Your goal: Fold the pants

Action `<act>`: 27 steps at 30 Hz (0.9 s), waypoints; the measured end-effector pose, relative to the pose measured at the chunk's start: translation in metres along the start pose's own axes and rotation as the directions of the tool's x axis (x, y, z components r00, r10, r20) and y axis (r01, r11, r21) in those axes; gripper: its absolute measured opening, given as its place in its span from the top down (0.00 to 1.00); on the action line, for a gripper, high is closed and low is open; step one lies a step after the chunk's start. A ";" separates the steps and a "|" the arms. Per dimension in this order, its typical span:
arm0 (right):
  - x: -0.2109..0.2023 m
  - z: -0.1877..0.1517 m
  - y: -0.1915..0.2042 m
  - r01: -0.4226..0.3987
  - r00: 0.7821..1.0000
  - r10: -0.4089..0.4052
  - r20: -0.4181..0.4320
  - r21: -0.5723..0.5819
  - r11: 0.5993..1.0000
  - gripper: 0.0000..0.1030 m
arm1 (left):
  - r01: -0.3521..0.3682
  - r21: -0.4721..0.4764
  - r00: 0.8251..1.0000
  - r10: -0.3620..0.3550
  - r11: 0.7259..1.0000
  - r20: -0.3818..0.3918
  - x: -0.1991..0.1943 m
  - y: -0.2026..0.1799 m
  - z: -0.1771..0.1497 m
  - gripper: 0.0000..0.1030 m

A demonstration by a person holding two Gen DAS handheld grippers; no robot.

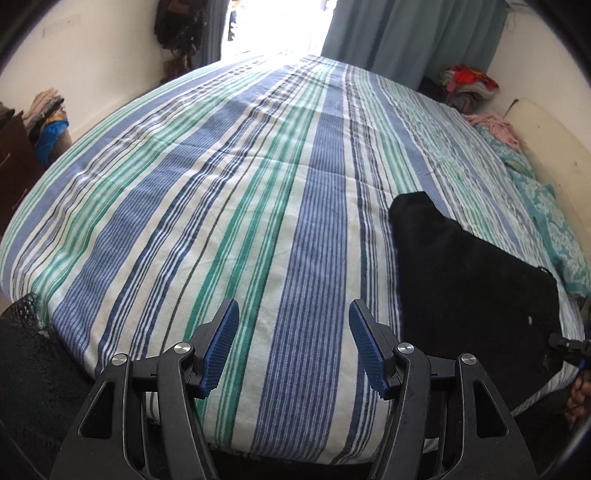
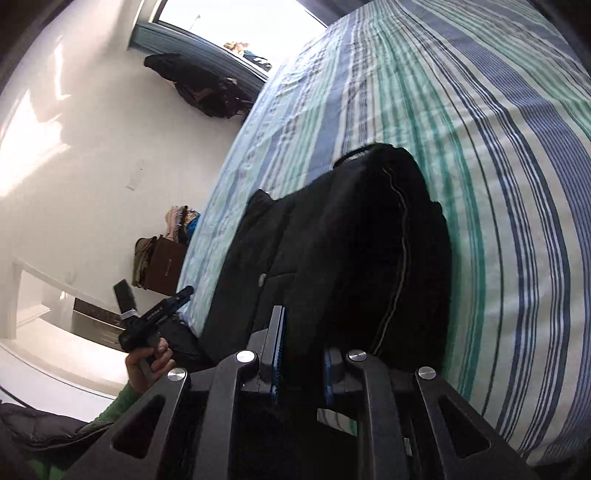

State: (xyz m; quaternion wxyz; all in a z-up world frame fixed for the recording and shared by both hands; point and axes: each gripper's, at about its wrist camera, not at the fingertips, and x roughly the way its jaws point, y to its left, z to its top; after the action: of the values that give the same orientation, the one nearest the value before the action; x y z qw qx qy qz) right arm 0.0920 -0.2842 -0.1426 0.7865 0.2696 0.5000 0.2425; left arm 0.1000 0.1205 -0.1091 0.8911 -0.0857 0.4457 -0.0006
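The black pants [image 1: 472,280] lie on the striped bedspread [image 1: 221,184] near its right front corner. In the right wrist view the pants [image 2: 351,240] are bunched and lifted toward the camera, a pale seam line running down them. My right gripper [image 2: 303,332] is shut on their near edge, with fabric pinched between the blue pads. My left gripper [image 1: 293,308] hovers open over bare bedspread to the left of the pants, nothing between its fingers. The left gripper [image 2: 153,295] also shows in the right wrist view, held by a hand with a green sleeve beside the bed.
A teal patterned pillow [image 1: 554,221] and pink cloth [image 1: 491,125] lie along the bed's right side by the wall. Folded clothes [image 1: 467,83] are stacked at the far right. A dark dresser [image 1: 14,166] with clothes stands left. Blue curtains [image 1: 406,33] hang behind.
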 end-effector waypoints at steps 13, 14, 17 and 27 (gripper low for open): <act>-0.041 0.026 0.079 0.222 0.966 -0.174 0.189 -0.277 0.935 0.60 | 0.060 0.441 0.994 -0.095 0.896 0.057 -0.027 -0.126 -0.029 0.36; -0.030 0.026 0.090 0.188 0.976 -0.142 0.167 -0.304 0.934 0.60 | 0.064 0.471 0.995 -0.094 0.880 0.041 -0.023 -0.133 -0.036 0.36; 0.012 0.012 0.087 0.200 0.980 -0.191 0.060 -0.336 0.920 0.60 | 0.048 0.557 0.999 -0.039 0.829 -0.029 -0.002 -0.144 -0.058 0.36; 0.011 0.030 0.090 0.266 0.964 -0.256 0.079 -0.368 0.891 0.67 | 0.115 0.447 0.992 -0.122 0.887 -0.013 -0.022 -0.136 -0.020 0.24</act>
State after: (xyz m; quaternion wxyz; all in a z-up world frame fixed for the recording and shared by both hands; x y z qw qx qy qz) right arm 0.1136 -0.2157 -0.0795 0.8558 0.0478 0.4648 0.2222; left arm 0.0811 -0.0148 -0.0828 0.8885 0.0942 0.4209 -0.1565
